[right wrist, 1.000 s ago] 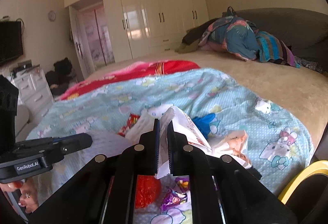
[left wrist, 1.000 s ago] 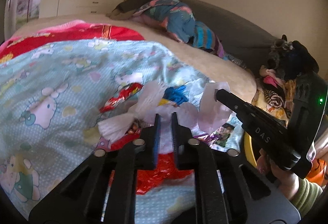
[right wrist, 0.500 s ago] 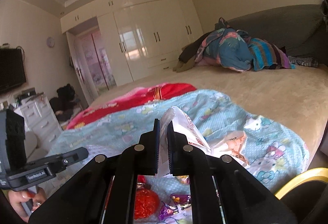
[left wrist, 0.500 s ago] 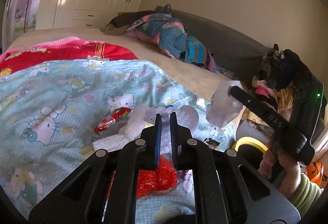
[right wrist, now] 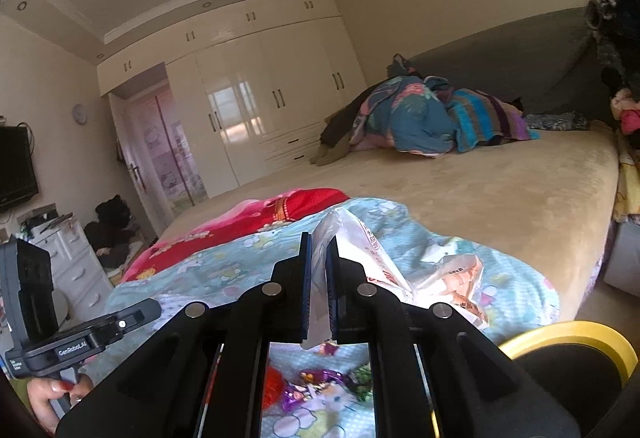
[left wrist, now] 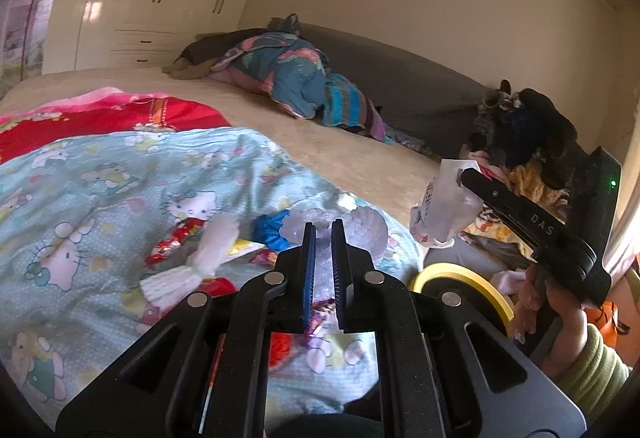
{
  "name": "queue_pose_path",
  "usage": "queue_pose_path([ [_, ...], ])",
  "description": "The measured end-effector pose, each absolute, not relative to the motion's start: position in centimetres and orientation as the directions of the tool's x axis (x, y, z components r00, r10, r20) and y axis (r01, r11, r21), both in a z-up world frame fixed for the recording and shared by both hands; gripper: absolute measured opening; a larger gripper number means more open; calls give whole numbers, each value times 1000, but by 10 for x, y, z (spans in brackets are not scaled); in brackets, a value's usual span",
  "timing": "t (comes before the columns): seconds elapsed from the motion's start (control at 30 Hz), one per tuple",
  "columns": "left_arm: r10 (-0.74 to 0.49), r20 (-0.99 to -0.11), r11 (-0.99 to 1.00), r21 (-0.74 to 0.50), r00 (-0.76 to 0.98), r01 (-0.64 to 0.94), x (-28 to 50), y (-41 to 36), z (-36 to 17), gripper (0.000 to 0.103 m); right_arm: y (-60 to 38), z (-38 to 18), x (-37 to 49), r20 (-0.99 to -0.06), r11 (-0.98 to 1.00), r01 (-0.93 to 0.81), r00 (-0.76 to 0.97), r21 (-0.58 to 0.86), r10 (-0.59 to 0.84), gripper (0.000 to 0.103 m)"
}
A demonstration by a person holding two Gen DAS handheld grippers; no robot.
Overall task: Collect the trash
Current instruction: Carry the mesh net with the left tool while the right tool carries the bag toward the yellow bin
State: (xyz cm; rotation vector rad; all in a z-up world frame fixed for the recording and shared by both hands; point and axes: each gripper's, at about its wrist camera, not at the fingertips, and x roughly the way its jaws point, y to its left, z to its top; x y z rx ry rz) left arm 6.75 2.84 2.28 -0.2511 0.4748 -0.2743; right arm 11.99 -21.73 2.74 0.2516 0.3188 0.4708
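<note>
The right tool is clenched on a crinkly white plastic bag with red print near the round yellow-rimmed bin, the left tool pinches a clear wrapper above the bed, and dropping both in comes next.

left gripper closed, pointed slightly down, right gripper clamped shut, held near level, each handle gripped by a hand, green sleeve seen
</note>
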Motion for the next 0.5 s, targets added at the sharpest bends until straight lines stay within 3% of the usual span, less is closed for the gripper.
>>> queue_pose_path([
  [0.5,-405,-443,910,-282,800,305,59,-15,16,5,-278,11,96,-292,867,-281,861,412,417,7],
])
